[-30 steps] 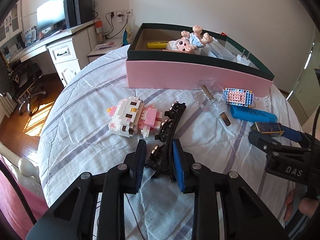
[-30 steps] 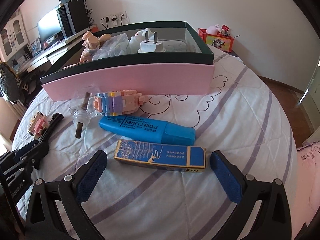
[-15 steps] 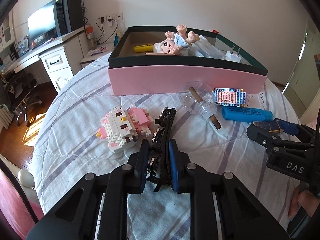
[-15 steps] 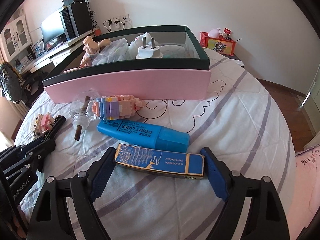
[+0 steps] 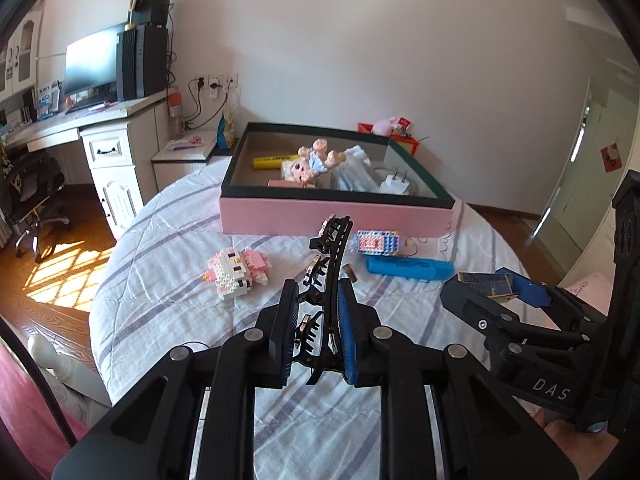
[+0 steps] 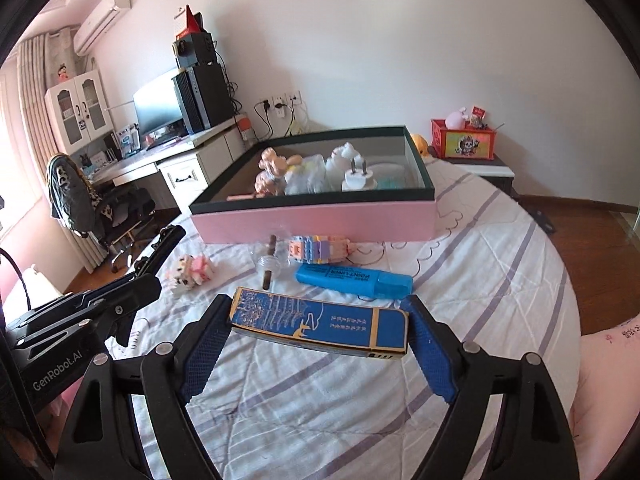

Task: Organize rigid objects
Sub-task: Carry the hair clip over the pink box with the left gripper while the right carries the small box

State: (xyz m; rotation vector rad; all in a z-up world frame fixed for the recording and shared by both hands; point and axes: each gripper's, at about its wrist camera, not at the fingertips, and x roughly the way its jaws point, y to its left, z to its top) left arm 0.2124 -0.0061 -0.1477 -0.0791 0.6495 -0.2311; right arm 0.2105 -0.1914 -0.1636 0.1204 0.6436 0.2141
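My left gripper (image 5: 317, 292) is shut on a long black hair clip (image 5: 334, 248) and holds it above the striped bedspread, the clip pointing toward the pink box (image 5: 332, 216). In the right wrist view my right gripper (image 6: 316, 320) is shut on a flat blue case (image 6: 320, 322), its pads pressing both ends, and the case hangs clear of the bed. The pink box (image 6: 312, 220) with its dark rim holds a doll, a white plug and a yellow marker. A blue highlighter (image 6: 352, 278), a pastel brick toy (image 6: 316, 248), a corked glass bottle (image 6: 269, 266) and a pink-white brick cat (image 6: 192, 272) lie in front of it.
The round bed (image 6: 500, 280) drops off to a wooden floor on both sides. A white desk (image 5: 100, 128) with a monitor and an office chair (image 6: 100, 204) stand at the left. A nightstand with a red box (image 6: 464, 140) stands behind the bed at the right.
The left jaws closed on the hair clip and the right jaws on the blue case. Both grippers then rose, lifting their things off the bedspread.
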